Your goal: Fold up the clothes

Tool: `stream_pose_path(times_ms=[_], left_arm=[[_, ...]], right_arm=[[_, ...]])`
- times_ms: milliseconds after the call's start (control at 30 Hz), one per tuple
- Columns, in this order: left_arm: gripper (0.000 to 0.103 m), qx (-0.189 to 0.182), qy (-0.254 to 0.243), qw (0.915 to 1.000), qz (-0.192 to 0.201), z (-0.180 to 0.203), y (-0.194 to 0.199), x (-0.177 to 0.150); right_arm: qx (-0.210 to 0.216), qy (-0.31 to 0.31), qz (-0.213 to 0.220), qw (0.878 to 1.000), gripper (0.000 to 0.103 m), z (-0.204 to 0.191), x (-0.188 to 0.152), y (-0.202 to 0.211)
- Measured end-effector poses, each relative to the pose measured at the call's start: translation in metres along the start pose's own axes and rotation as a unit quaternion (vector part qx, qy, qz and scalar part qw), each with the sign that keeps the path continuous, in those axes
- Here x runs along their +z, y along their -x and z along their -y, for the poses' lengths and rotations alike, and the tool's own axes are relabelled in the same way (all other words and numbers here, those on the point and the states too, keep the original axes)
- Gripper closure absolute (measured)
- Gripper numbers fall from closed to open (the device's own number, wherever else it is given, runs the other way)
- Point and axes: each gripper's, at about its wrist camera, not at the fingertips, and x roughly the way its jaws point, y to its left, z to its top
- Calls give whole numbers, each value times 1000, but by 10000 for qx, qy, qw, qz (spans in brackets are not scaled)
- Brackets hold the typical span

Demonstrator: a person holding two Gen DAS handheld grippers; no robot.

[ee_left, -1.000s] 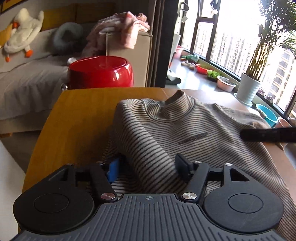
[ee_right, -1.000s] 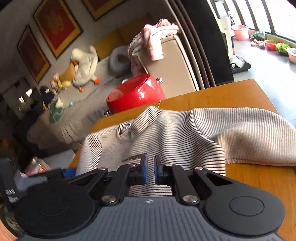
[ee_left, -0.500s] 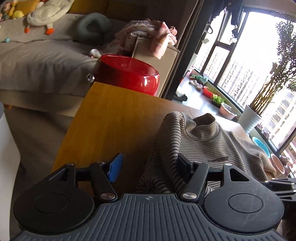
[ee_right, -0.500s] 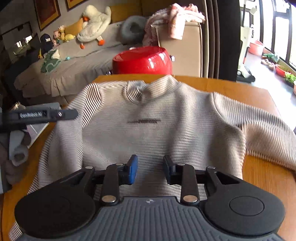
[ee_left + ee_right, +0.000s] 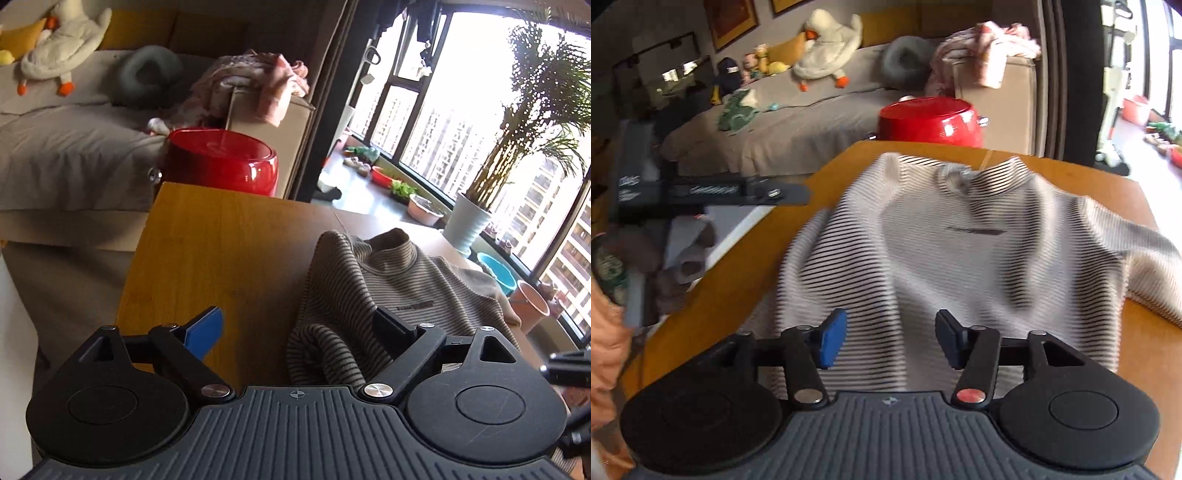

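A beige striped sweater [image 5: 960, 251] with a high collar lies front up on the wooden table [image 5: 229, 251]. In the left wrist view the sweater [image 5: 399, 280] lies to the right, its near left part bunched into a fold between the jaws. My left gripper [image 5: 295, 332] is open and holds nothing, over the sweater's left edge. My right gripper [image 5: 890, 338] is open and empty, just above the sweater's bottom hem. The left gripper shows side-on in the right wrist view [image 5: 713, 192], beyond the table's left edge.
A red round stool [image 5: 221, 162] stands just behind the table's far edge. A grey sofa [image 5: 66, 147] with a plush duck [image 5: 827, 55] lies beyond. A pink garment [image 5: 258, 81] hangs over a beige box. Potted plants [image 5: 469, 221] stand by the window at right.
My right gripper has opened, letting go of the hem, and drawn back. My left gripper stayed open and swung left towards the sweater's left edge. The sweater now lies flatter.
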Motion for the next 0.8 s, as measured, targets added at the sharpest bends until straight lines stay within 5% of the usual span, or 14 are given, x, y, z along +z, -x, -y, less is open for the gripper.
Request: stream_pose_path(times_ms=[67, 167, 400, 467, 533, 800], left_arm=[[10, 10, -7, 10000, -12, 2, 0, 1], [8, -11, -45, 10000, -29, 4, 2, 1], [8, -51, -96, 9999, -13, 3, 9, -1], [8, -65, -115, 9999, -14, 2, 10, -3], [8, -78, -137, 9999, -21, 3, 11, -3], [5, -416, -222, 9989, 44, 3, 31, -6]], right_arm=[[184, 198, -228, 9994, 39, -18, -10, 0], [-314, 620, -404, 9968, 37, -33, -17, -16], [-472, 332, -256, 9980, 35, -25, -24, -9], [-279, 315, -271, 9987, 59, -25, -28, -4], [-226, 319, -177, 9991, 95, -29, -30, 1], [588, -734, 456, 9945, 99, -10, 12, 27]])
